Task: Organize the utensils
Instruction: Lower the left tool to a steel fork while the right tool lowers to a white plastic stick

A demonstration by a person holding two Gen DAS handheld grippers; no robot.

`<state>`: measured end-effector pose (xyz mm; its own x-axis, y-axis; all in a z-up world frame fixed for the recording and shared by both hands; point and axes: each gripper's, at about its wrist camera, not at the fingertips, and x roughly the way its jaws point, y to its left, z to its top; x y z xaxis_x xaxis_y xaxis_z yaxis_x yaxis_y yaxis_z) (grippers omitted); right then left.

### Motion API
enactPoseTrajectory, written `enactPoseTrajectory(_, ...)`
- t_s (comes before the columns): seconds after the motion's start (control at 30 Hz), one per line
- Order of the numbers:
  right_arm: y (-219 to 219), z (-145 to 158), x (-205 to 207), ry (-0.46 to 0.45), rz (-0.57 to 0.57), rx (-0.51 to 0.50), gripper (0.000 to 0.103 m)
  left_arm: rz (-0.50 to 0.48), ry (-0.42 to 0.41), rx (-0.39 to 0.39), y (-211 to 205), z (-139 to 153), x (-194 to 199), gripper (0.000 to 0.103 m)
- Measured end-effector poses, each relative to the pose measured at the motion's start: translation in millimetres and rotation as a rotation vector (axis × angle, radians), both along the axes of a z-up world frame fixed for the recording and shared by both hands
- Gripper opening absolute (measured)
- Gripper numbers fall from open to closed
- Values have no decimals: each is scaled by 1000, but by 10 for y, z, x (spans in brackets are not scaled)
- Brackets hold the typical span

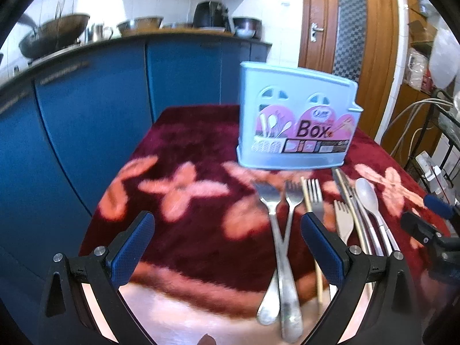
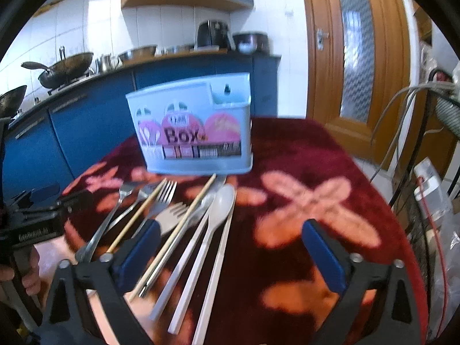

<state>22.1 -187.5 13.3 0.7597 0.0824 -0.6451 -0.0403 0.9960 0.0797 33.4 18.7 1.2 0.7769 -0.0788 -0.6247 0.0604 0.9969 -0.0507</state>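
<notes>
A light blue utensil box labelled "Box" stands upright on the dark red flowered cloth; it also shows in the right wrist view. In front of it lie several utensils: two crossed metal forks, a wooden chopstick, more forks and a white spoon. In the right wrist view the white spoon, chopsticks and forks lie in a loose row. My left gripper is open and empty, left of the forks. My right gripper is open and empty, above the white handles.
Blue kitchen cabinets with woks and bowls stand behind the table. A wooden door is at the back right. A wire rack with cables stands at the table's right edge.
</notes>
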Motion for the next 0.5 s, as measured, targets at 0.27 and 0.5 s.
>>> enactPoseTrajectory(0.27, -49, -80, 109, 138, 6, -11, 68, -105, 170, 14, -78, -113, 205, 90)
enactPoseTrajectory(0.5, -82, -154, 260, 247, 34, 0, 39, -138, 278, -44, -169, -262, 450, 75)
